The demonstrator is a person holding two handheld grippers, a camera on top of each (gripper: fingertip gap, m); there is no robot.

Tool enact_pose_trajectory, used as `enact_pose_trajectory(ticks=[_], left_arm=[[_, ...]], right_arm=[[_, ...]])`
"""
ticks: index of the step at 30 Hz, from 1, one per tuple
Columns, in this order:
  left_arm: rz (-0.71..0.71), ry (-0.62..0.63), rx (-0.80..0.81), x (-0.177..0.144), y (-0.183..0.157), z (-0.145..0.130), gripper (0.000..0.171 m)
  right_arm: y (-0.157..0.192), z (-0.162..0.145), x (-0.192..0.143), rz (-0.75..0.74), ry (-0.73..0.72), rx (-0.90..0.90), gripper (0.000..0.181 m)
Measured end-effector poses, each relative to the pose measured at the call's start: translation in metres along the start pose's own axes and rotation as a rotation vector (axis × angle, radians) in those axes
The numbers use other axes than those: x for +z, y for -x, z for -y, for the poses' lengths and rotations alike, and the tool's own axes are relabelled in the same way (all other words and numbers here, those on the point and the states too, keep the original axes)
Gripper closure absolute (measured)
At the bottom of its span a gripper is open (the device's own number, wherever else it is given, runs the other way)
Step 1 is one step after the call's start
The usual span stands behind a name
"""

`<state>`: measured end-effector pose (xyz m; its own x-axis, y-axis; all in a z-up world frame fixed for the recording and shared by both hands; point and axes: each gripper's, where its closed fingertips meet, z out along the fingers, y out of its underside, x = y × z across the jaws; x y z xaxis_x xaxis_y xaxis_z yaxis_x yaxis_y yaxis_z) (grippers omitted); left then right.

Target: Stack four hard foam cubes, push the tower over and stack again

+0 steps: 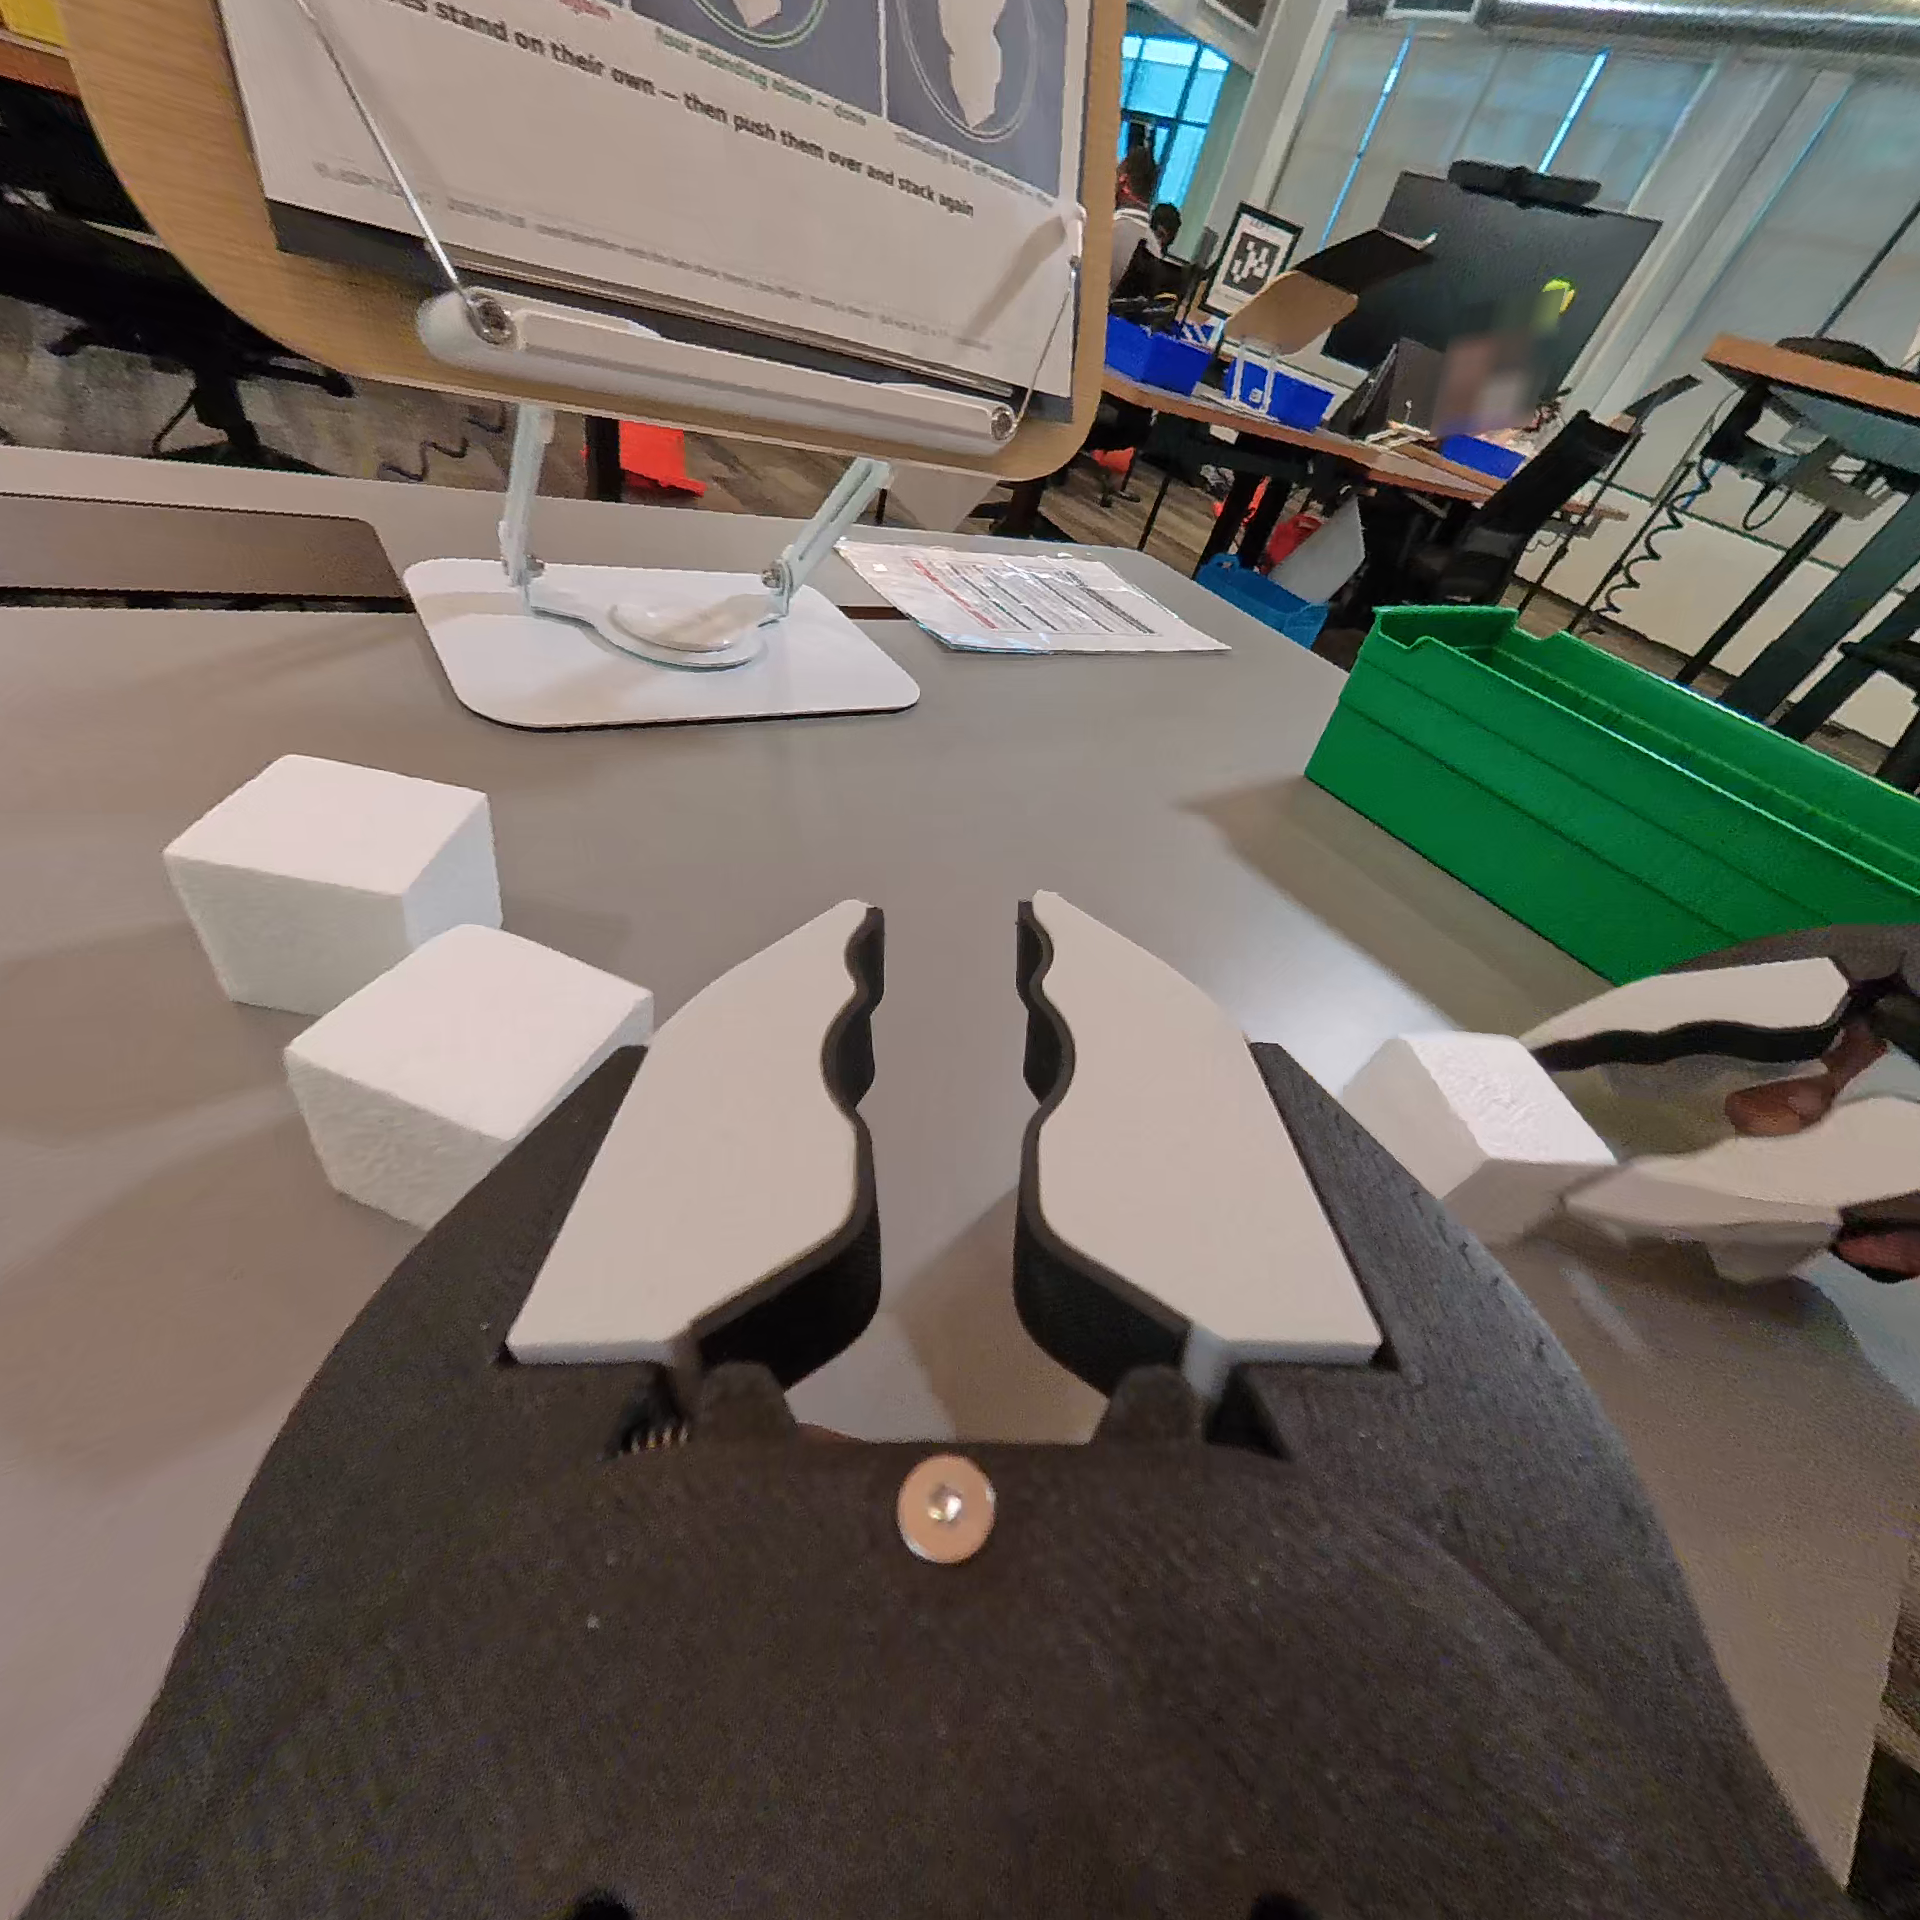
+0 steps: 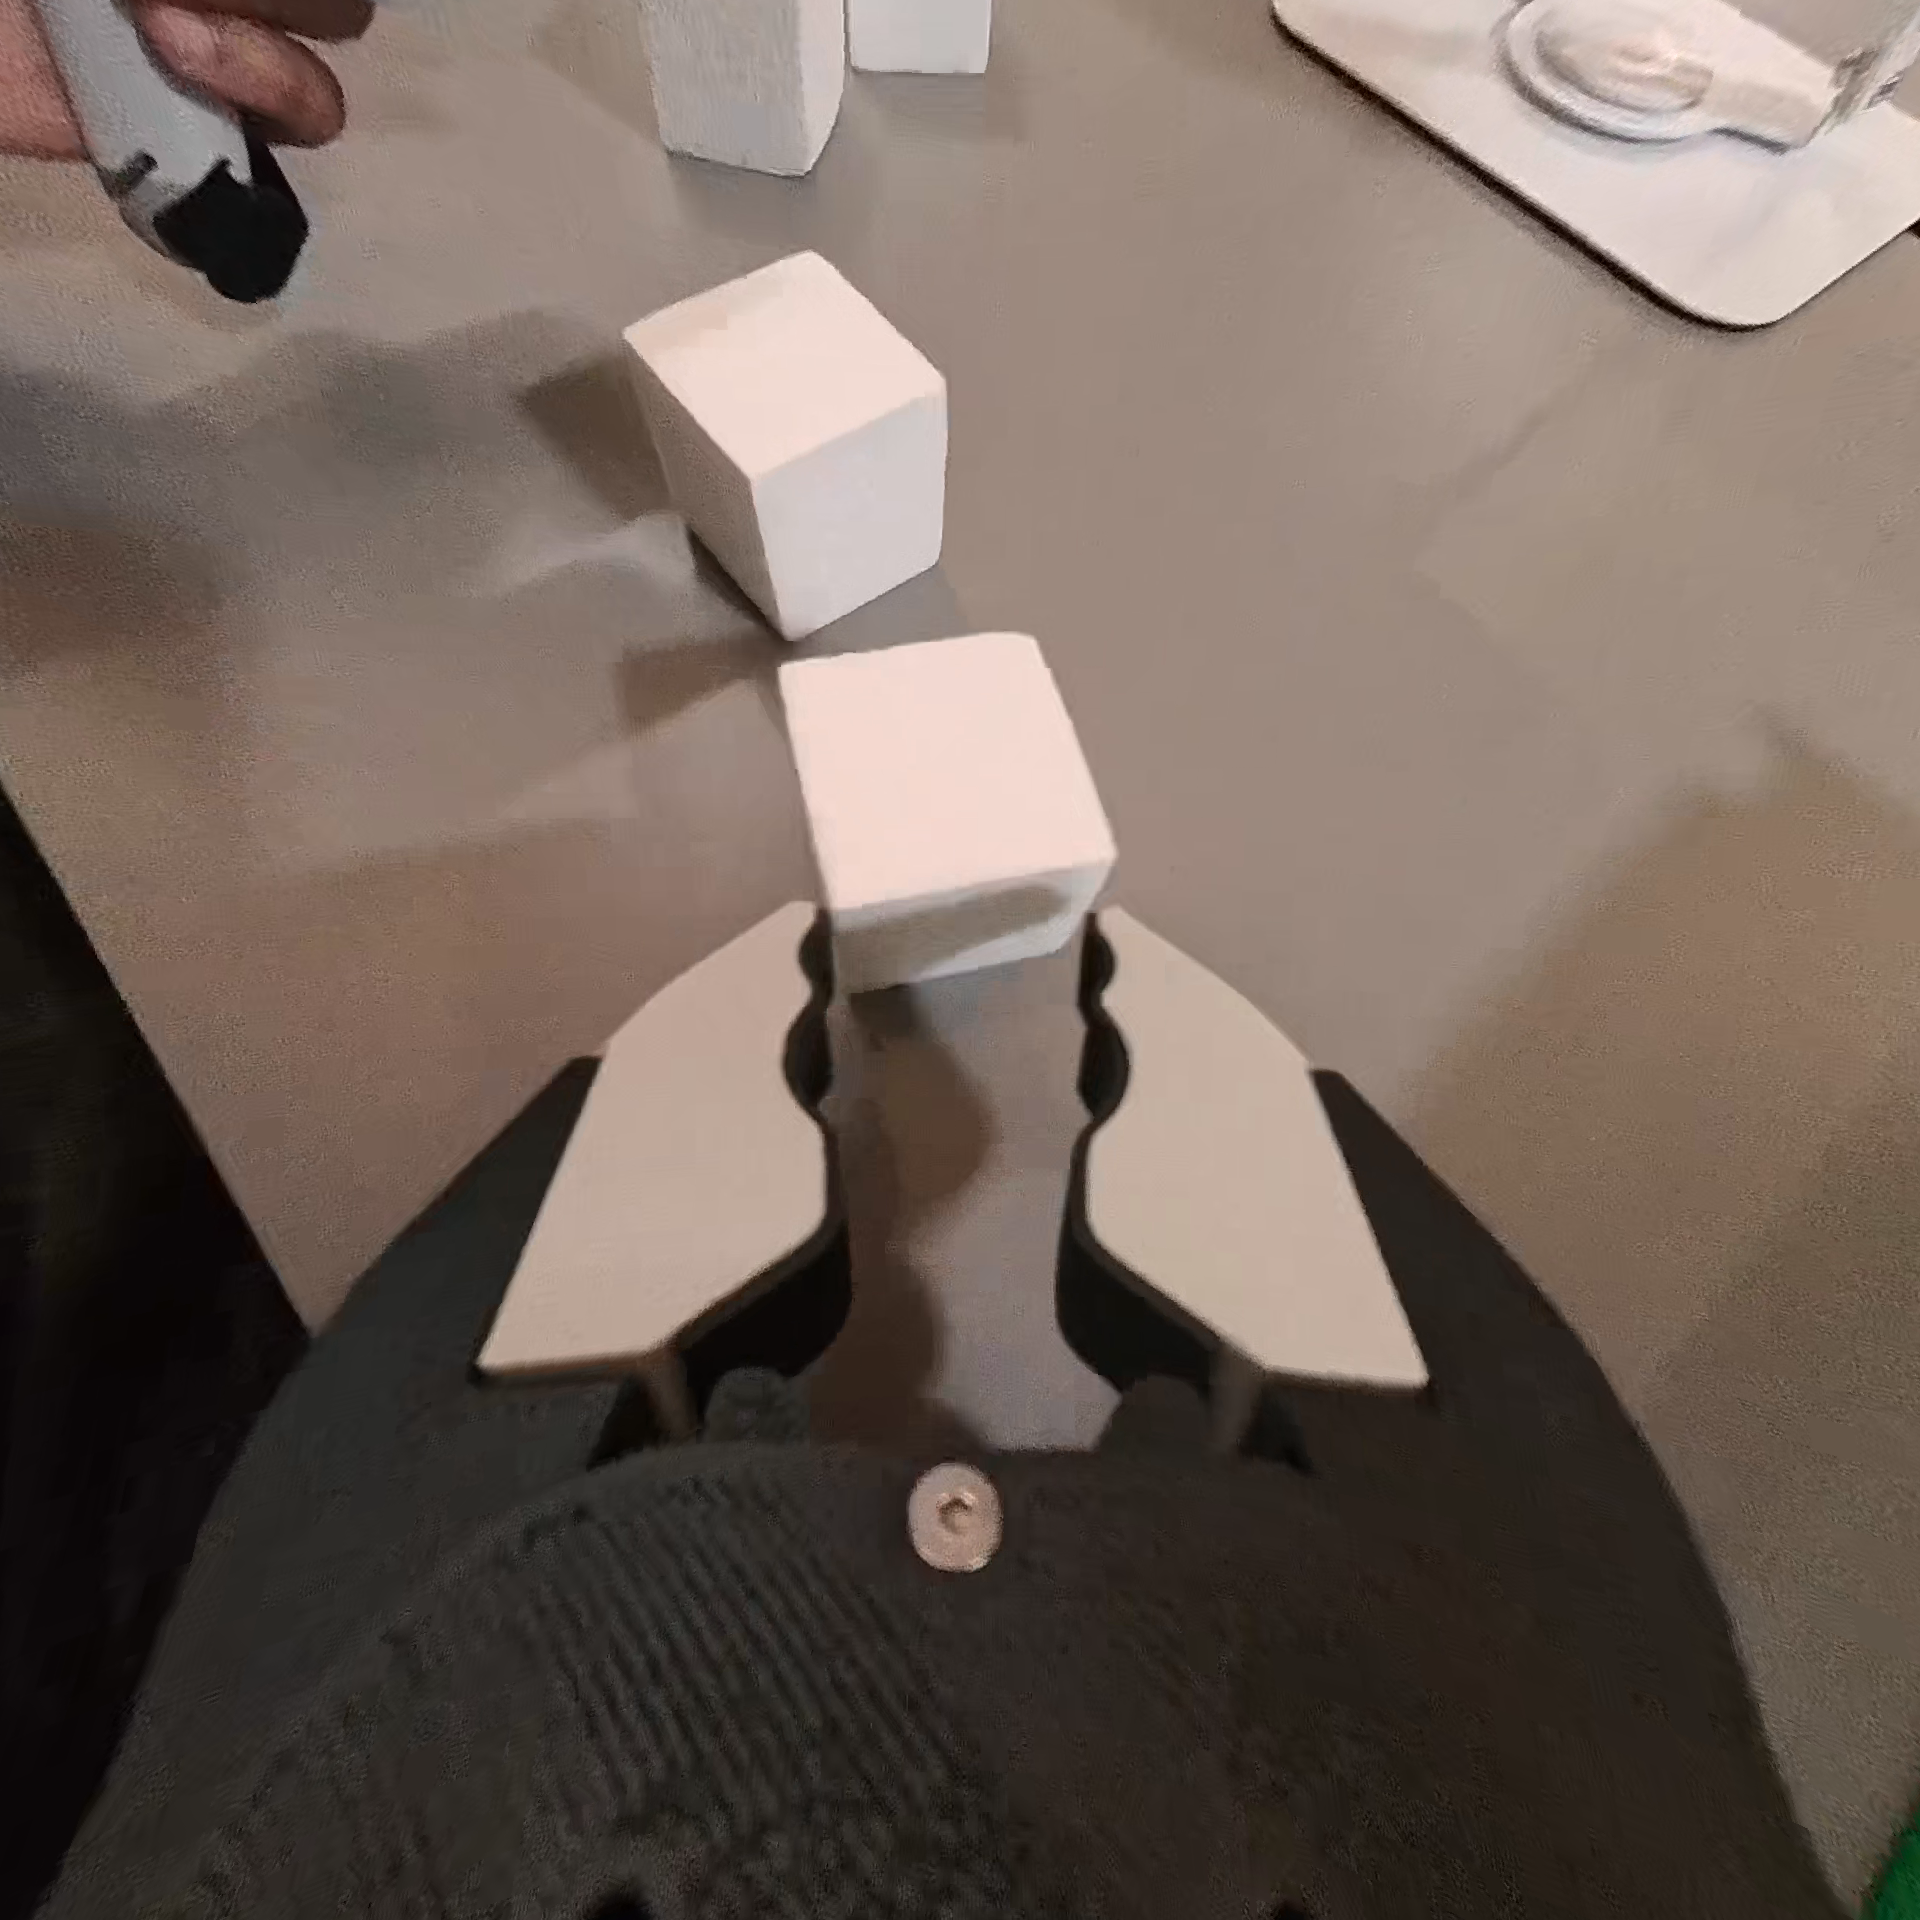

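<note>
Several white foam cubes lie on the grey table [image 1: 1039, 810]. My right gripper [image 2: 956, 925] is open, and its fingertips [image 2: 805, 940] flank the near end of one cube [image 2: 945, 790]; I cannot tell whether they touch it. That cube [image 1: 1475, 1132] and the right gripper [image 1: 1558, 1117] show at the right of the left wrist view. A second cube [image 2: 800, 447] sits just beyond it. My left gripper [image 1: 951, 914] is open and empty above the table, with two cubes [image 1: 332, 883] [image 1: 468, 1070] to its left. It also shows at the top left of the right wrist view [image 2: 208, 208], held by a hand [image 2: 249, 73].
A document stand with a white base [image 1: 665, 665] [image 2: 1662, 177] stands at the back of the table, beside a laminated sheet [image 1: 1029, 597]. A green bin [image 1: 1621, 810] sits at the right. The table's near edge [image 2: 156, 1039] runs on the left. Desks and chairs lie beyond.
</note>
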<state>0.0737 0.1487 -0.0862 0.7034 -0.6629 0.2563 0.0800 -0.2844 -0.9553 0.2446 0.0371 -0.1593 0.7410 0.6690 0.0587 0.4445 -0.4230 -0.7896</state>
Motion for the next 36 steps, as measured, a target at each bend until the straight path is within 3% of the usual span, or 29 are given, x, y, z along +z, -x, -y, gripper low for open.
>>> enact_pose_trajectory(ticks=[2, 4, 5, 7, 10, 14, 21, 27, 32, 36], left_arm=[[0.018, 0.0, 0.005, -0.005, 0.005, -0.001, 0.147], [0.037, 0.007, 0.011, -0.011, 0.01, -0.003, 0.147], [0.048, 0.009, 0.011, -0.014, 0.013, -0.003, 0.146], [0.071, 0.007, 0.006, -0.023, 0.02, -0.003, 0.146], [0.107, -0.002, -0.011, -0.037, 0.03, -0.003, 0.146], [0.144, 0.009, -0.024, -0.051, 0.042, -0.007, 0.146], [0.2, -0.007, -0.038, -0.069, 0.056, -0.006, 0.146], [0.165, -0.001, -0.034, -0.06, 0.047, -0.005, 0.146], [0.116, 0.033, 0.018, -0.041, 0.032, -0.01, 0.146], [0.091, 0.054, 0.059, -0.029, 0.023, -0.013, 0.146]], right_arm=[[-0.007, 0.009, -0.003, -0.029, -0.025, -0.032, 0.168], [-0.016, 0.028, -0.012, -0.058, -0.117, -0.06, 0.177], [-0.017, 0.036, -0.018, -0.046, -0.171, -0.07, 0.17], [-0.024, 0.042, -0.023, -0.03, -0.214, -0.051, 0.137], [-0.028, 0.035, -0.013, 0.063, -0.192, -0.023, 0.115], [-0.024, 0.02, 0.018, 0.183, -0.041, -0.025, 0.103], [-0.009, 0.022, 0.041, 0.206, 0.053, -0.179, 0.114], [-0.019, 0.035, 0.024, 0.134, -0.055, -0.156, 0.114], [-0.026, 0.065, -0.002, 0.093, -0.181, -0.086, 0.115], [-0.004, 0.111, -0.007, 0.138, -0.191, -0.205, 0.115]])
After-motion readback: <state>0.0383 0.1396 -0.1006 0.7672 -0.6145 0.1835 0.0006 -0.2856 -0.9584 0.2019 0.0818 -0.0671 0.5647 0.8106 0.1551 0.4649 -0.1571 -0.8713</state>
